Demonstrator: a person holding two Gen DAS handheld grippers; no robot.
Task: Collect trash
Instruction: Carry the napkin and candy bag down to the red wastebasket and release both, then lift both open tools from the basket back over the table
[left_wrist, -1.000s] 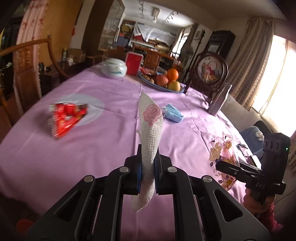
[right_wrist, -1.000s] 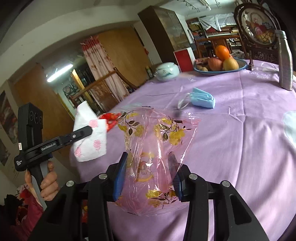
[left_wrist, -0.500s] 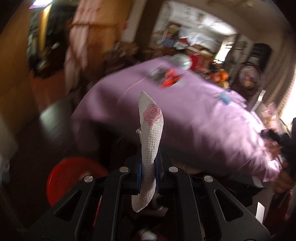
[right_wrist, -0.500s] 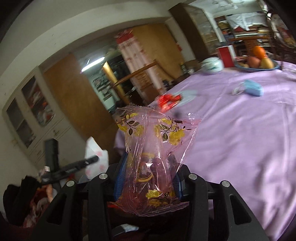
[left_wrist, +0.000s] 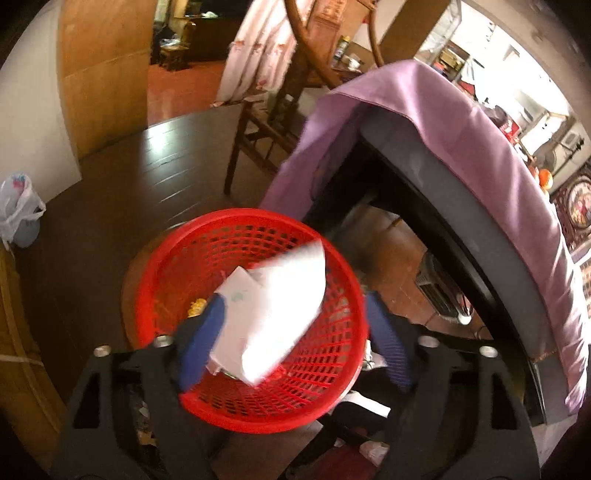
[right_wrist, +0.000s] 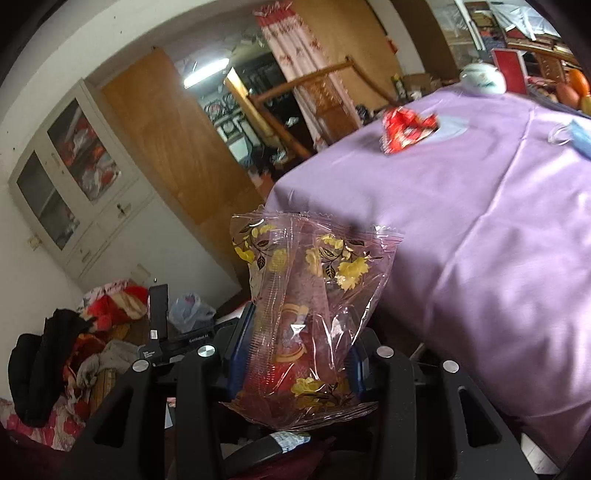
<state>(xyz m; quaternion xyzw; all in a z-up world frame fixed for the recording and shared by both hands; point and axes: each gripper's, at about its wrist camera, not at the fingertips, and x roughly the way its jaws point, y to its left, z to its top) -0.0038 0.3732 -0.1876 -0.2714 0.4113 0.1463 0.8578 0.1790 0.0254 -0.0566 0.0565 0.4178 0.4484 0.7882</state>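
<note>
Your left gripper (left_wrist: 291, 343) has just spread its jaws above the red basket (left_wrist: 207, 240), freeing the napkin (left_wrist: 273, 314) to drop in; your right gripper (right_wrist: 295, 362) clamps the floral wrapper (right_wrist: 306, 295), waiting its turn

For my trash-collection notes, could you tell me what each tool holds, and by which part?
Left tool: nothing; its jaws have just opened, the white tissue loose over the red basket. Right tool: clear floral wrapper, lower half.
</note>
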